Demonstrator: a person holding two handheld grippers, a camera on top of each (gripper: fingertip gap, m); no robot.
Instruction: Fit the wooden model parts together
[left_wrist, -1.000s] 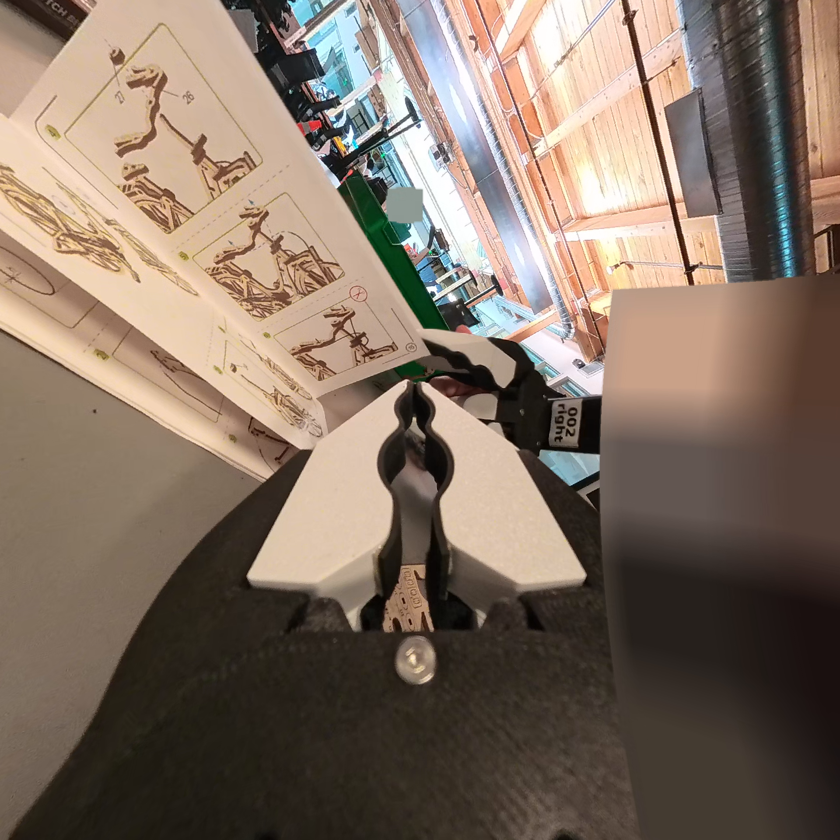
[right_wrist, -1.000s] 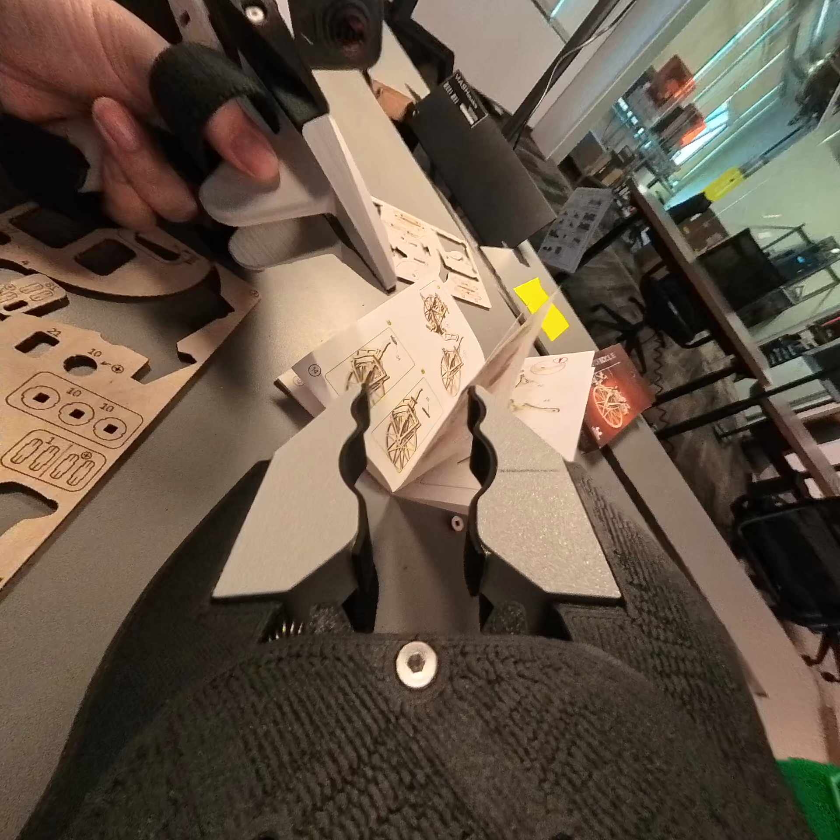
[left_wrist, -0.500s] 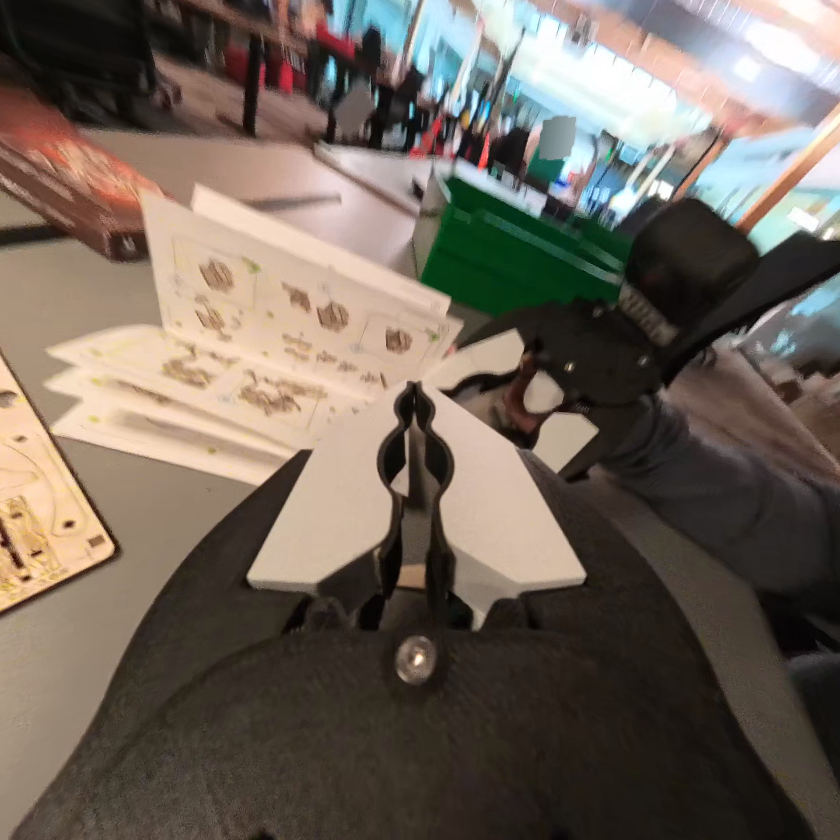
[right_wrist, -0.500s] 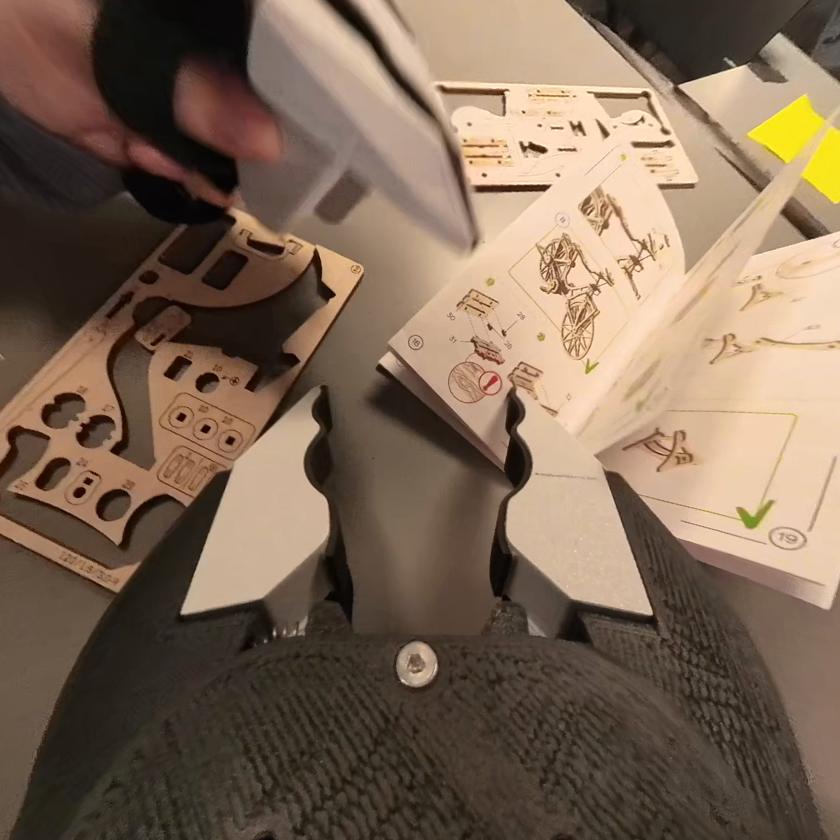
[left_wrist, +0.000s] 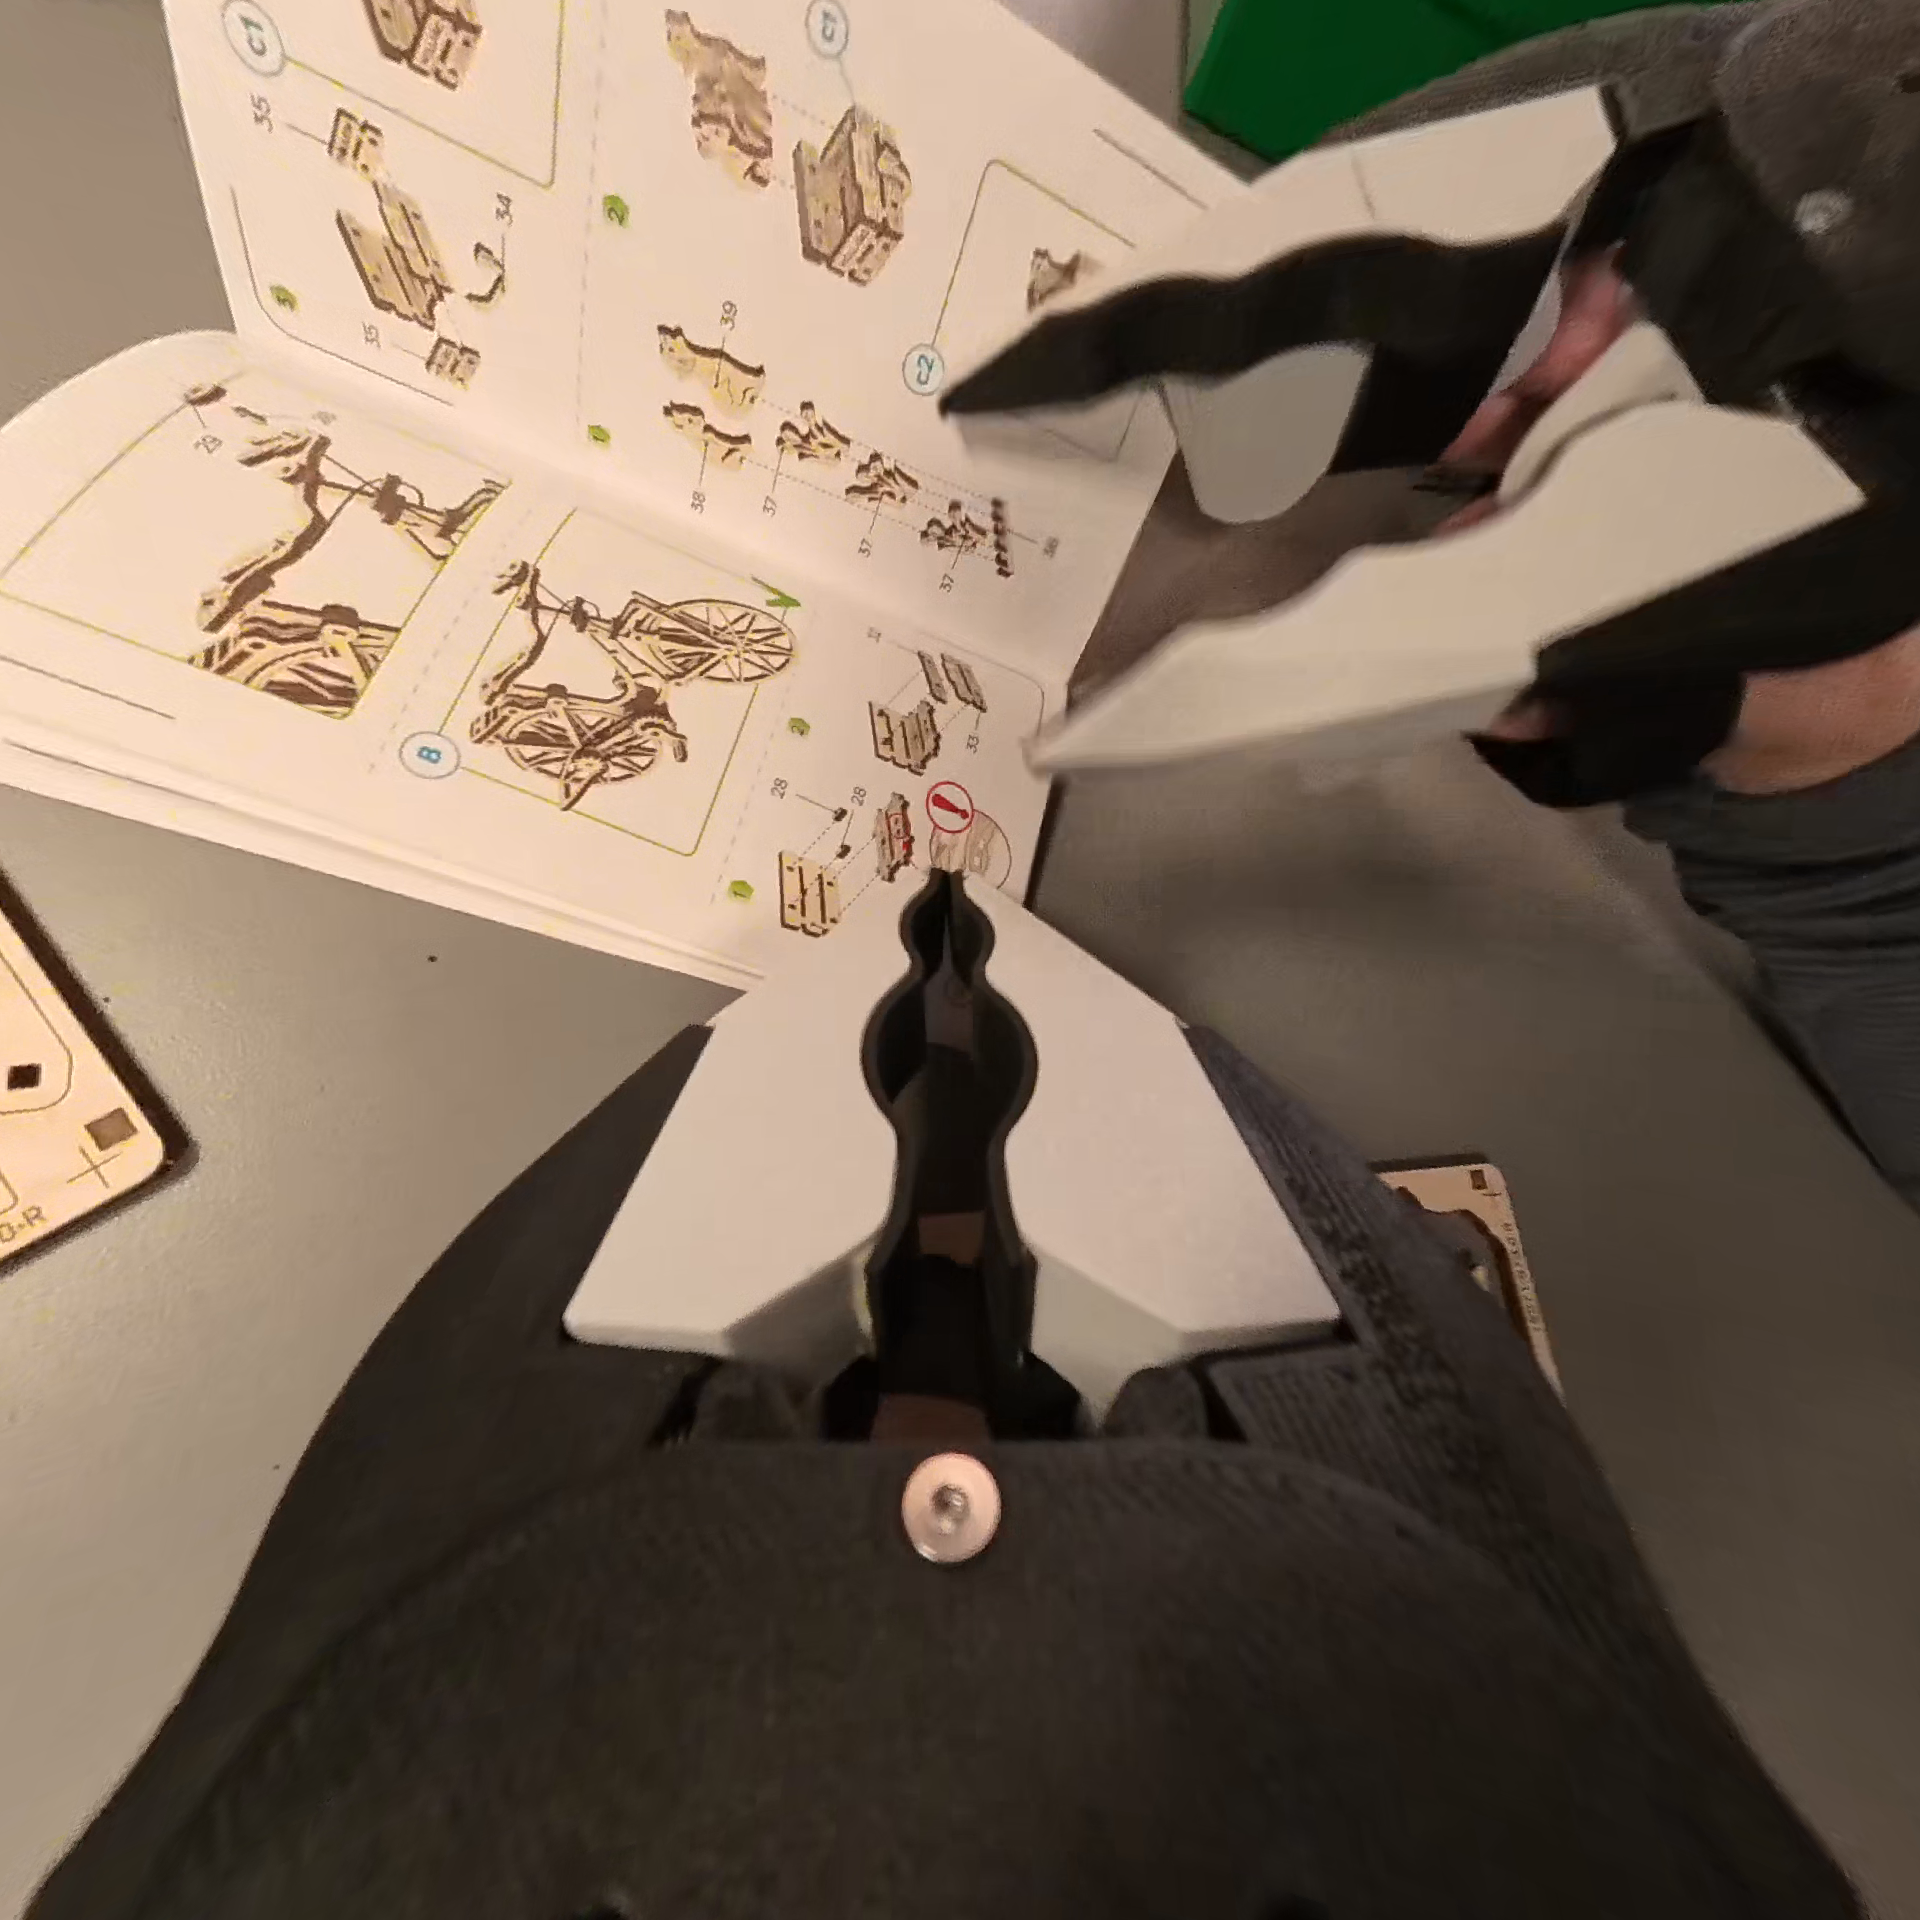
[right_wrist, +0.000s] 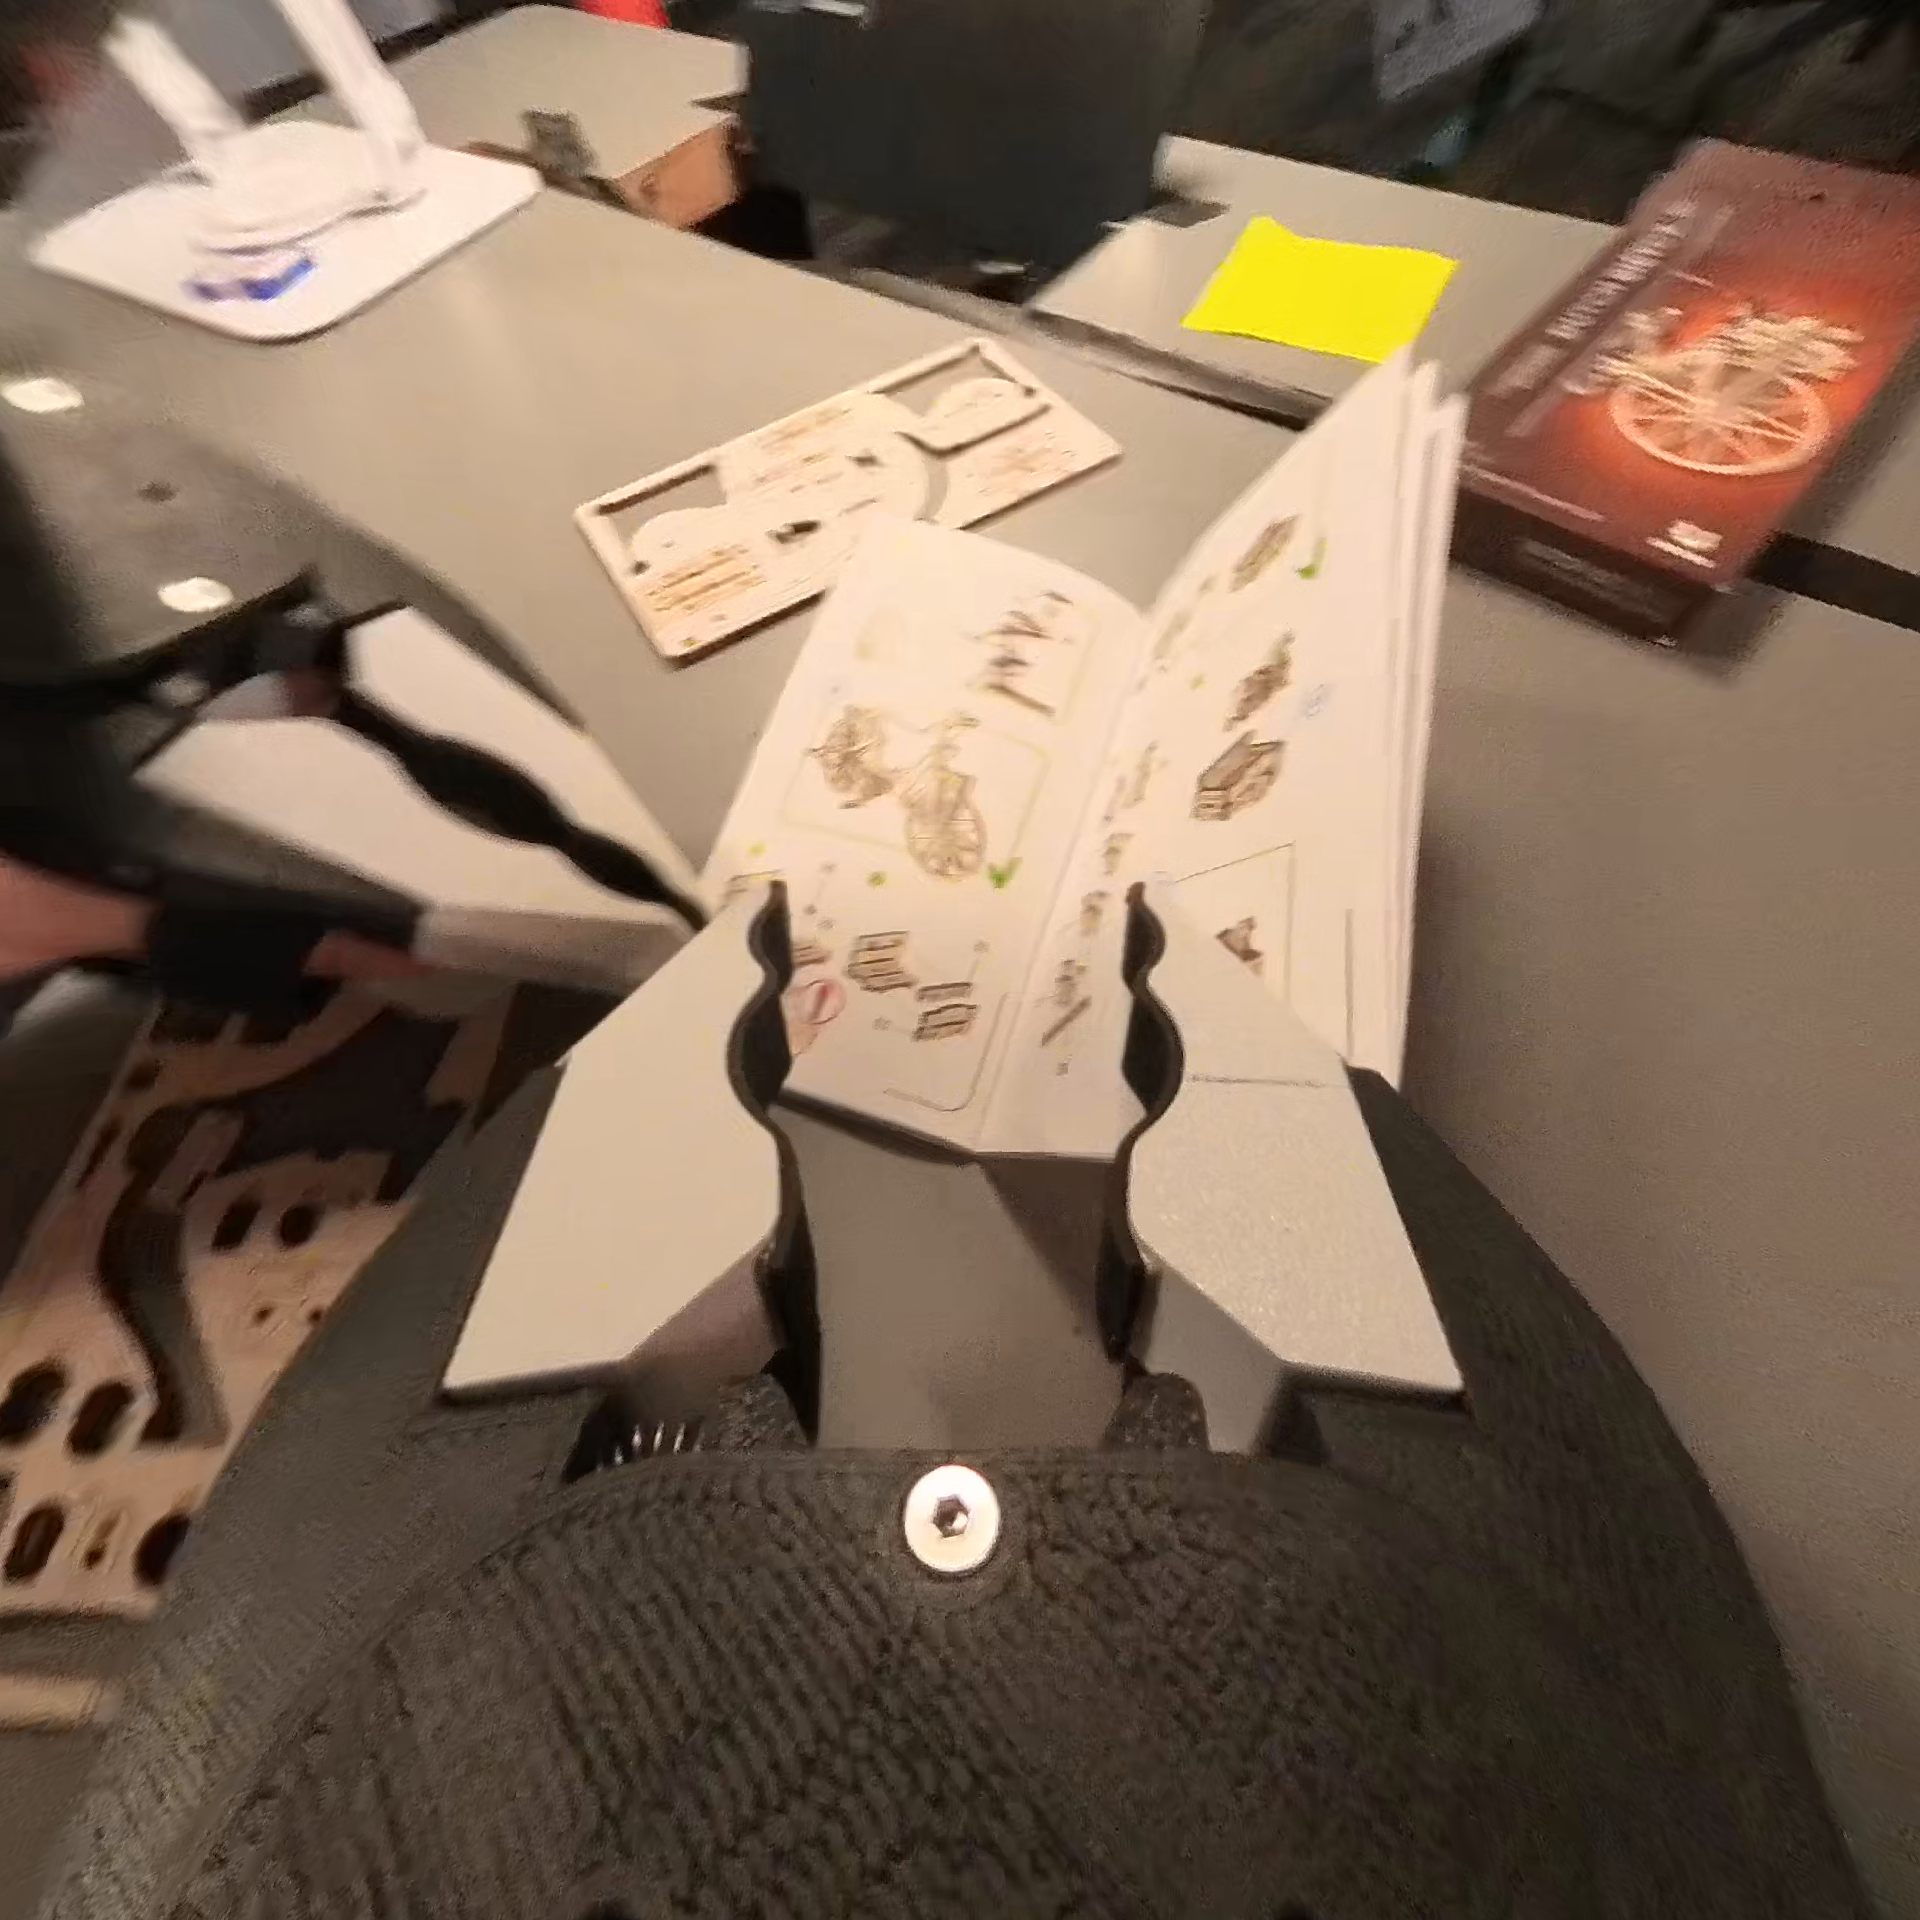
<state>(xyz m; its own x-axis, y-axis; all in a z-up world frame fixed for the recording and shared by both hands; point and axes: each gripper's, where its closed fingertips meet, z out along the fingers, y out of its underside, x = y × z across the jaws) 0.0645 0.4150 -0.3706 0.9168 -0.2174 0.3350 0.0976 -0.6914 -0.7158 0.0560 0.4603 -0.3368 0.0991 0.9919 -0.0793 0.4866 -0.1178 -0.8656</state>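
— What is the left gripper (left_wrist: 948, 891) doing?
— Its fingers are pressed together, tips meeting. A small wooden part (left_wrist: 943, 1238) shows as a thin brown sliver deep between them, so it looks clamped on that. Little of the piece can be seen.
— And the right gripper (right_wrist: 951, 902)?
— Released, with a wide gap between its fingers and nothing in it. It hangs over the grey table (right_wrist: 1610, 935), its tips above the near edge of the instruction booklet (right_wrist: 1039, 831).
— How does the booklet lie?
— Open, left page flat and the right pages standing up in a fan. The left gripper's tips sit at its near-left corner, so the two grippers are near each other.
— Where are the other wooden pieces?
— A cut-out wooden sheet (right_wrist: 208, 1247), with many holes where parts came out, lies near left in the right wrist view, partly under the left gripper. A second wooden sheet (right_wrist: 831, 488) lies farther off, beyond the booklet.
— Anything else on the table?
— A dark red box (right_wrist: 1714, 384) far right, a yellow note (right_wrist: 1320, 275) to its left, and a white stand base (right_wrist: 281, 208) far left, blurred.
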